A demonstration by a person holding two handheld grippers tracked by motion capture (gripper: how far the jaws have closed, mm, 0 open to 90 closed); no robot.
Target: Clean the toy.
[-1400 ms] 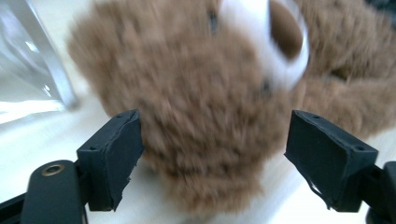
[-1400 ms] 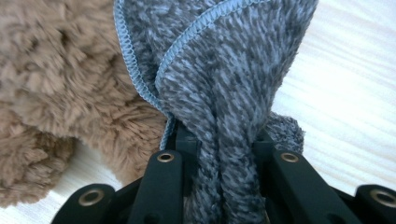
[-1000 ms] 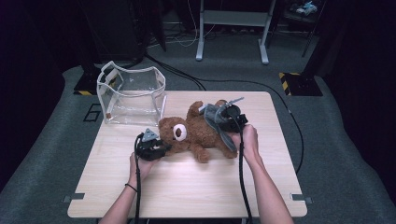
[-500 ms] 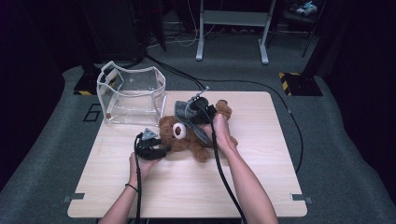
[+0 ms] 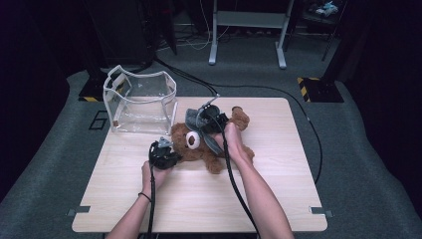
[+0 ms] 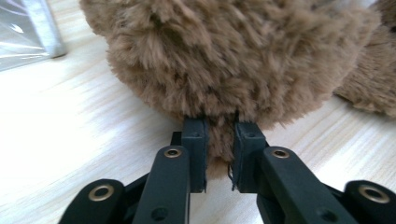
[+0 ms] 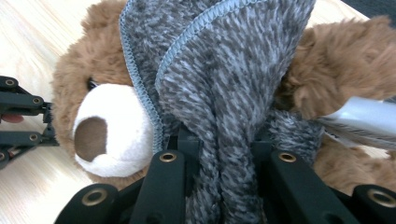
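— Brown plush is noted first: a teddy bear [image 5: 209, 144] is laid on its back on the pale wood surface [image 5: 278, 199], near the middle and toward the far edge. Is its position confirmed?

— Confirmed. Its head is turned toward the left edge, its white muzzle [image 7: 109, 133] faced upward. A clear plastic bag [image 5: 140, 102] is stood at the far left corner, just beside the bear's head.

— What is recorded of the left tongs [image 6: 219, 158]?

— In the left gripper view, a tuft of fur at the head is seen pinched between the two pads. The jaws have just been closing, and fur is pressed between them. In the high view, the left tongs [image 5: 163, 153] are seen held level at the side of the head that faces the near edge.

— And the right tongs [image 7: 224, 186]?

— A grey knitted cloth [image 7: 224, 70] is clamped between them; it is seen bunched between the jaws in the right gripper view. The cloth is draped over the bear's head and chest, with a stitched hem run beside the muzzle. In the high view, the right tongs [image 5: 211, 119] are seen held above the bear's upper body.

— Is contact between the two tongs observed?

— None is observed; the bear's head is found between them.
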